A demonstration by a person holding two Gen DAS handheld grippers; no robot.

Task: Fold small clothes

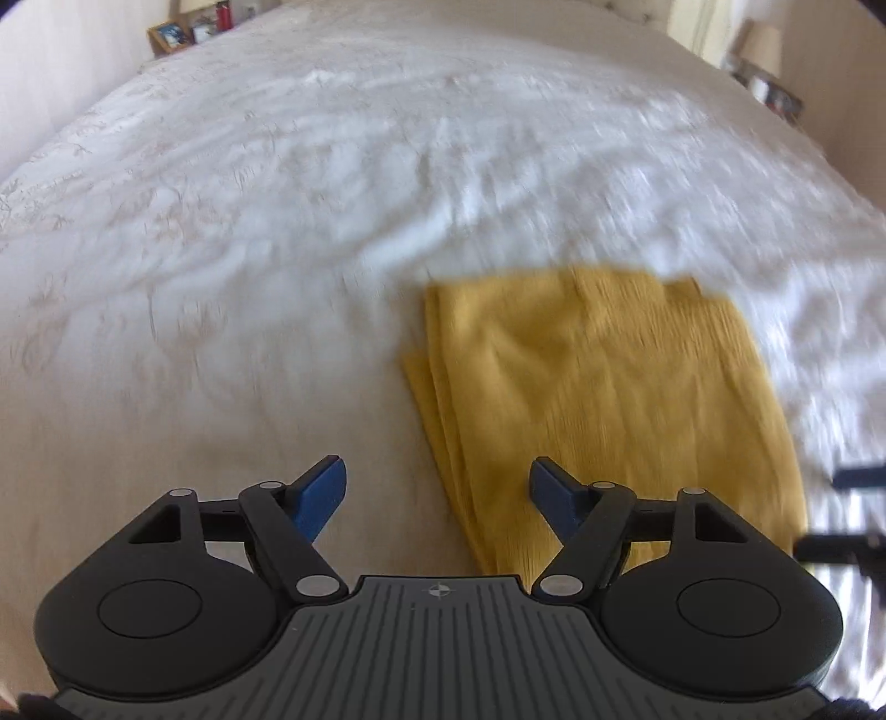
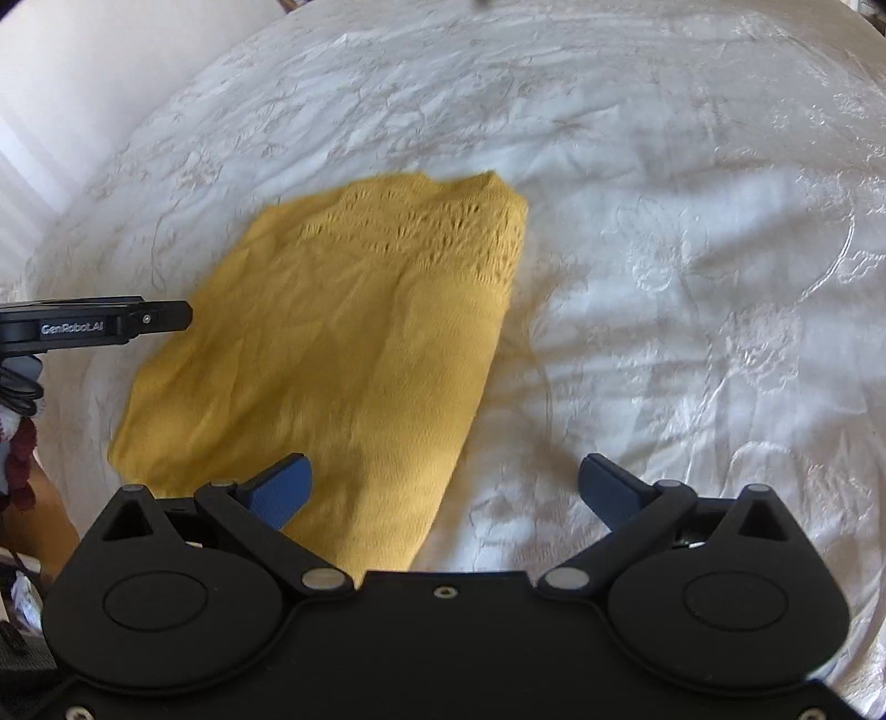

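A yellow knit garment (image 1: 598, 399) lies folded flat on the white bedspread (image 1: 277, 221), with layered edges along its left side. In the right wrist view the garment (image 2: 343, 343) shows an openwork knit band near its far end. My left gripper (image 1: 437, 487) is open and empty, above the garment's near left edge. My right gripper (image 2: 443, 482) is open and empty, above the garment's near right edge. The left gripper's body (image 2: 94, 324) shows at the left in the right wrist view. Both views are motion-blurred.
The embroidered white bedspread (image 2: 692, 249) covers the whole bed. A bedside shelf with a picture frame (image 1: 169, 36) and a red bottle (image 1: 223, 14) stands at the far left. A lamp (image 1: 767, 47) stands at the far right.
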